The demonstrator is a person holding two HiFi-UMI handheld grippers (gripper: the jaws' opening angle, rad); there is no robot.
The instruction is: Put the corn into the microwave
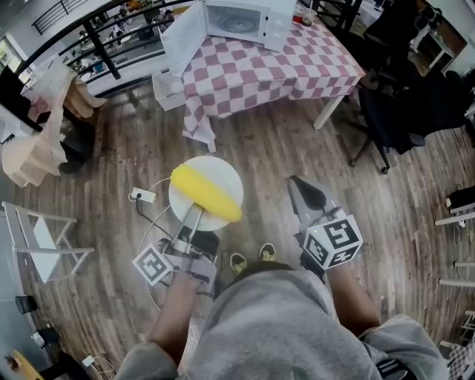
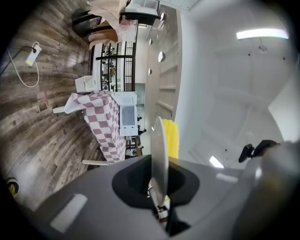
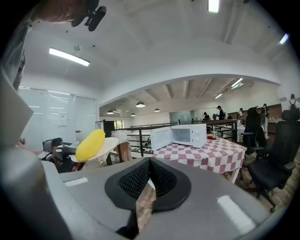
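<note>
A yellow corn cob (image 1: 206, 193) lies on a round white plate (image 1: 223, 172) held out over the wooden floor. My left gripper (image 1: 194, 217) is shut on the plate's near rim. In the left gripper view the plate (image 2: 159, 150) stands edge-on between the jaws, with the corn (image 2: 170, 138) beyond it. My right gripper (image 1: 306, 191) is to the right of the plate, shut and holding nothing. The white microwave (image 1: 249, 21) stands with its door swung open on a red-checked table (image 1: 297, 63) farther ahead. The right gripper view shows the corn (image 3: 90, 145) at left and the microwave (image 3: 185, 135) ahead.
A white folding chair (image 1: 37, 245) stands at the left. Black office chairs (image 1: 393, 111) stand right of the table. A power strip (image 1: 143, 196) with a cable lies on the floor under the plate. A black railing (image 1: 104, 44) runs behind, and a white basket (image 1: 169, 87) sits by the table.
</note>
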